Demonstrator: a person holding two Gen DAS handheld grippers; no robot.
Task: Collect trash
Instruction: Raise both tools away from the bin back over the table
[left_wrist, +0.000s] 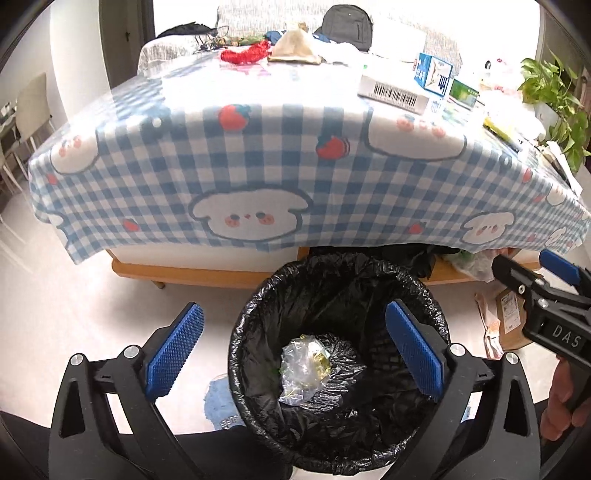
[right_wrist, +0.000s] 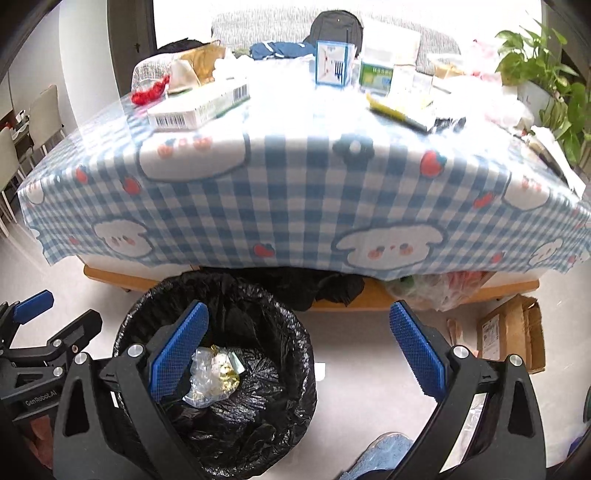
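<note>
Both grippers held wide and empty above the bin.
Left gripper is centred over the black-lined round bin, where a crumpled clear plastic wrapper lies; remaining litter sits ahead on the blue checked tablecloth, nearer the right gripper.

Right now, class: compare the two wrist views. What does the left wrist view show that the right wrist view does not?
Only the left wrist view shows the right gripper from outside, at its right edge, and the open left gripper spanning the bin's mouth. Only the right wrist view shows the left gripper from outside, and the cardboard box nearly whole. Both show the black-lined bin holding a crumpled clear bag, and the checked tablecloth.
</note>
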